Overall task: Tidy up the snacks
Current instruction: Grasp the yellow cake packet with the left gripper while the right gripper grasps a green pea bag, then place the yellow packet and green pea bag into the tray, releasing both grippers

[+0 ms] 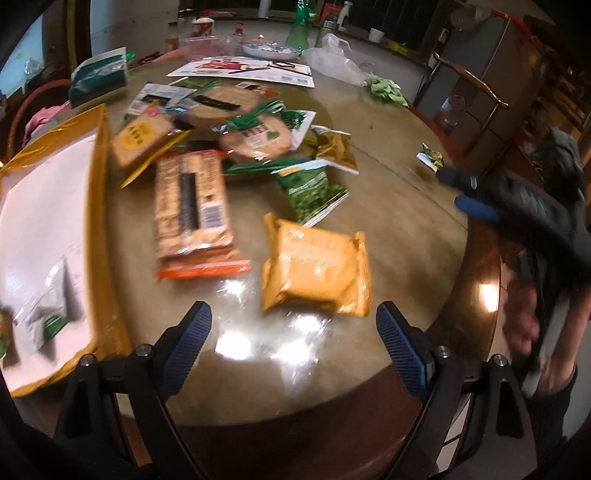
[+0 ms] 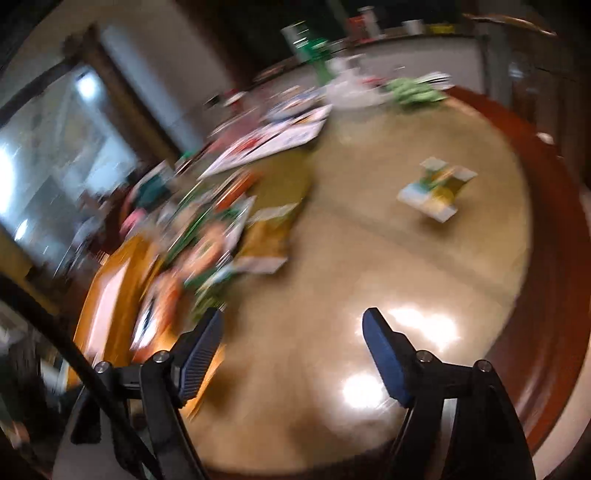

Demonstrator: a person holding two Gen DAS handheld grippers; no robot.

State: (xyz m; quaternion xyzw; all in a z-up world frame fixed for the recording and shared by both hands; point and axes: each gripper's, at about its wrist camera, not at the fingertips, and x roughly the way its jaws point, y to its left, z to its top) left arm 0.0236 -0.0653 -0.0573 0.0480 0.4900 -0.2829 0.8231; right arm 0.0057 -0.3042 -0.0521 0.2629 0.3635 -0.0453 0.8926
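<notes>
Both my fingers gape empty; the orange pack [image 1: 316,267] could skid on the slick tabletop [image 1: 388,206].

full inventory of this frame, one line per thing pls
orange snack pack: 1, orange, nearest the left hand-held gripper
cracker sleeve: 1, tan with orange ends, left of the orange pack
green snack bag: 1, green, behind the orange pack
round cake packs: 2, tan in clear and green wrap, in the pile
yellow square pack: 1, yellow-brown, pile's left side
small sachet: 1, green and yellow, alone on the right
tray: 1, gold rim, white inside, table's left edge
table: 1, round, beige top, brown rim
green bottle: 1, far side
left hand-held gripper: 1, black with blue pads, open, empty
right hand-held gripper: 1, same colours, open, empty
</notes>
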